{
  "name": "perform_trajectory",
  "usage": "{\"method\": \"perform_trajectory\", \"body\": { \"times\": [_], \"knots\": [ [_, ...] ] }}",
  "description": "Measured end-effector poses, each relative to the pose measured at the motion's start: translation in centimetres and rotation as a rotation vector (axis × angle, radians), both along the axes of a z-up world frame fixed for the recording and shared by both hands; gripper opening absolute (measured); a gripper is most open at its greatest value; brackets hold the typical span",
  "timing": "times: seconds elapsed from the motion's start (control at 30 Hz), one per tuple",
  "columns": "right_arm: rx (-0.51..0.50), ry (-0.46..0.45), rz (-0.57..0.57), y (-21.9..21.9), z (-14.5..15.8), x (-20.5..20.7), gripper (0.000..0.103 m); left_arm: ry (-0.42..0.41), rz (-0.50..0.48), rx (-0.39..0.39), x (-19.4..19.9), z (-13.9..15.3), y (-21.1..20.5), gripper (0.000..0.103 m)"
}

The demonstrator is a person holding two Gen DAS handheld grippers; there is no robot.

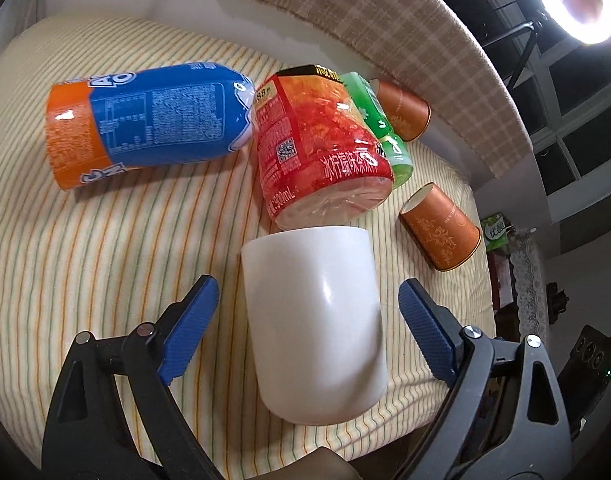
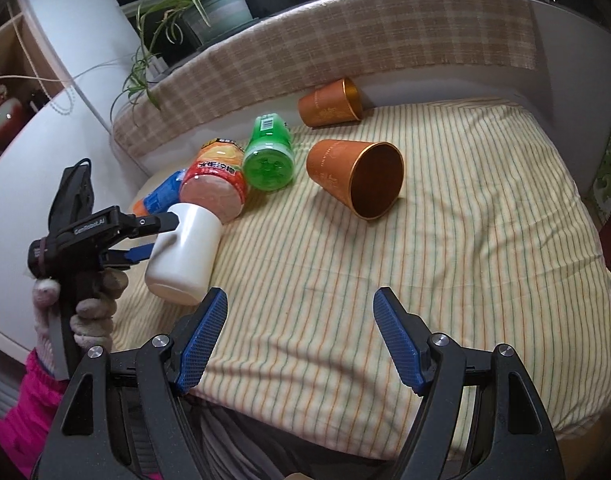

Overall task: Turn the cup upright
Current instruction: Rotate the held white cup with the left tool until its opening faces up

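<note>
A white cup lies on its side on the striped cloth, its base toward the left wrist camera and its mouth toward the bottles. My left gripper is open, one blue finger on each side of the cup with gaps on both sides. The right wrist view shows the same cup at the left with the left gripper around it. My right gripper is open and empty above the cloth's near edge. Two orange paper cups lie on their sides: one near the middle, one at the back.
Three bottles lie beside the white cup: blue-and-orange, red and green. The striped cloth covers a table that drops off at the near and right edges. A checked padded ledge runs along the back, with a potted plant behind.
</note>
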State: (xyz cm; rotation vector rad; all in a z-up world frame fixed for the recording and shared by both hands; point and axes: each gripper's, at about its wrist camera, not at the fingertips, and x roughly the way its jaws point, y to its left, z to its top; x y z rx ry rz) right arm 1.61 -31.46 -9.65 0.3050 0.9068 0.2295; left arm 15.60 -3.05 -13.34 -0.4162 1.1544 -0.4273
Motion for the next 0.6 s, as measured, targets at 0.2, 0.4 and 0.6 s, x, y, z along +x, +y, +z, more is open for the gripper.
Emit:
{"method": "perform_trajectory", "body": {
  "times": [0.2, 0.4, 0.6],
  "knots": [
    [-0.003, 0.008, -0.005, -0.1, -0.4, -0.1, 0.075, 0.020, -0.005, 0.001, 0.7, -0.6, -0.4, 0.086],
    [-0.018, 0.011, -0.018, -0.4, -0.6, -0.1, 0.075, 0.010, -0.011, 0.007, 0.8, -0.6, -0.6, 0.077],
    [-0.017, 0.022, -0.022, -0.4, -0.8, 0.0, 0.075, -0.037, -0.016, 0.043, 0.0, 0.1, -1.1, 0.077]
  ]
}}
